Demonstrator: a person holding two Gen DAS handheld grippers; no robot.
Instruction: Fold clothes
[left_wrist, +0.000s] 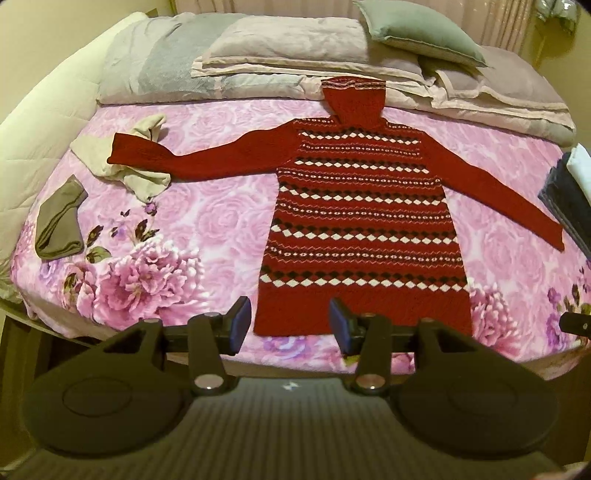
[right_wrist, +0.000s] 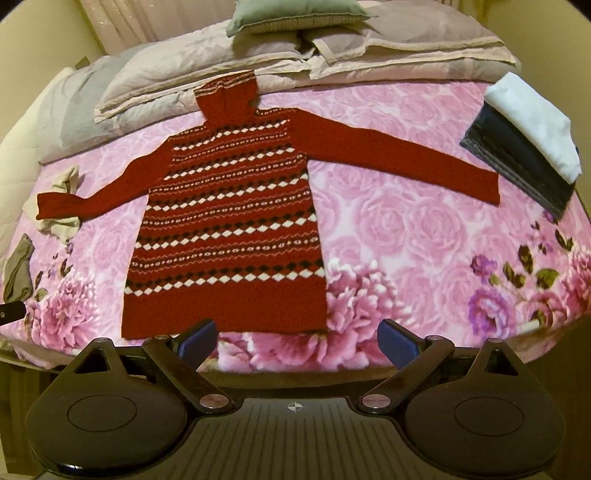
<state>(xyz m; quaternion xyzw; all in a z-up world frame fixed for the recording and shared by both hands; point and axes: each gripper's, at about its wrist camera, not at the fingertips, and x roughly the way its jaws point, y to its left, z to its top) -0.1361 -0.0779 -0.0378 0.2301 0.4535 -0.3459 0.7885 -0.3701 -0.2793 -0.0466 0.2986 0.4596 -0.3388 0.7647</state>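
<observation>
A red knitted turtleneck sweater (left_wrist: 362, 221) with bands of white and black diamonds lies flat on the pink floral bedspread (left_wrist: 207, 221), both sleeves spread out. Its left sleeve end rests on a crumpled beige garment (left_wrist: 110, 162). My left gripper (left_wrist: 291, 325) hovers open above the bottom left corner of the hem, with nothing between its blue pads. In the right wrist view the same sweater (right_wrist: 229, 221) lies left of centre. My right gripper (right_wrist: 299, 343) stands wide open near the hem's bottom right corner, holding nothing.
A folded grey garment (left_wrist: 59, 221) lies at the bed's left edge. A stack of folded dark and white clothes (right_wrist: 528, 147) sits at the right edge. Pillows and folded blankets (left_wrist: 295, 55) fill the head of the bed. The bedspread (right_wrist: 424, 240) right of the sweater is bare.
</observation>
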